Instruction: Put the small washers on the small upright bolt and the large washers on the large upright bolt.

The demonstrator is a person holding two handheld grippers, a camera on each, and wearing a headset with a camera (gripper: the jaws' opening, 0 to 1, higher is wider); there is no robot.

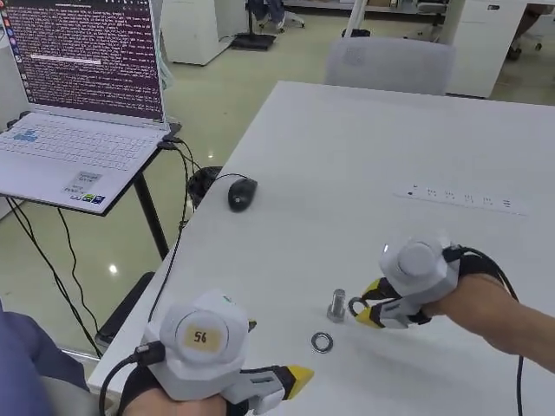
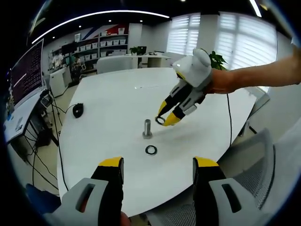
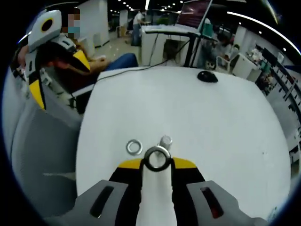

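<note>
Jaws of the right gripper point(image 3: 156, 162) stand narrow, pinching a metal washer point(image 3: 156, 149) by its lower rim, so that the ring stands on edge between the yellow tips with its hole facing that gripper's camera. In the head view this held washer hangs just beside the top of the upright bolt point(image 1: 337, 305), on its right; whether it touches the bolt I cannot tell. The bolt stands head down on the white table point(image 1: 364, 156), near the table's near edge and well in from its left edge. A second washer point(image 1: 315, 341) lies flat on the table near the bolt's foot, on the side toward the near edge and apart from the bolt. The left gripper point(image 2: 158, 165) hovers at the near-left corner of the table, pointing toward the bolt, its jaws wide apart with nothing between them. A black mouse point(image 1: 242, 192) sits near the left edge, its cable running off that edge. A white power strip point(image 1: 460, 198) lies toward the far right of the table. An open laptop point(image 1: 82, 104) rests on a stand beyond the left edge
</note>
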